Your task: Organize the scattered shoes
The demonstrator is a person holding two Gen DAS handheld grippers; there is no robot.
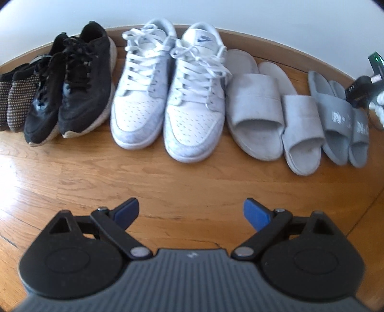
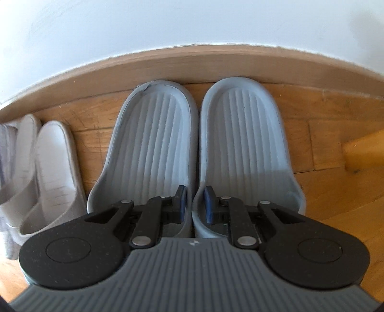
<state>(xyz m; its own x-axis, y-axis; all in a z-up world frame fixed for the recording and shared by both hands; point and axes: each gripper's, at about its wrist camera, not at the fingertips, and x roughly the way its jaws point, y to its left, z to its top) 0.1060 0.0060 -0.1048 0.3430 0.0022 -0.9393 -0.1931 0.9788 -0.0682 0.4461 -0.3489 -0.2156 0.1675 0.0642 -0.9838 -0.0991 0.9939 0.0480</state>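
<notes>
A: What's nearest in the left wrist view?

B: The left tongs (image 1: 191, 213), fingers wide apart, nothing between them, over bare wood floor (image 1: 168, 182).

A: And past that?

B: A row of shoes, toes toward the camera, heels at the baseboard (image 1: 276, 45). Counting left to right: 2 dotted dark shoes (image 1: 14, 105), partly cut off at the frame edge; 2 black sneakers (image 1: 69, 91); 2 white sneakers (image 1: 168, 96); 2 pale slides (image 1: 271, 108); 2 grey slides (image 1: 340, 117). Lettering on the grey straps is too blurred to read. A dark device (image 1: 367, 88) at the far right overlaps them; can't tell more.

A: Right wrist view?

B: The right tongs (image 2: 195, 204), fingers close w/ a narrow gap, straddle the touching inner edges of the 2 grey slides (image 2: 199, 134). The tongs' body hides the straps and toes, so whether they're clamped on the edges I can't tell. Pale slides (image 2: 48, 156) sit left, one half cut off. A wooden leg (image 2: 362, 153) pokes in at right. Behind everything, baseboard (image 2: 192, 60), then white wall (image 2: 192, 21).
</notes>
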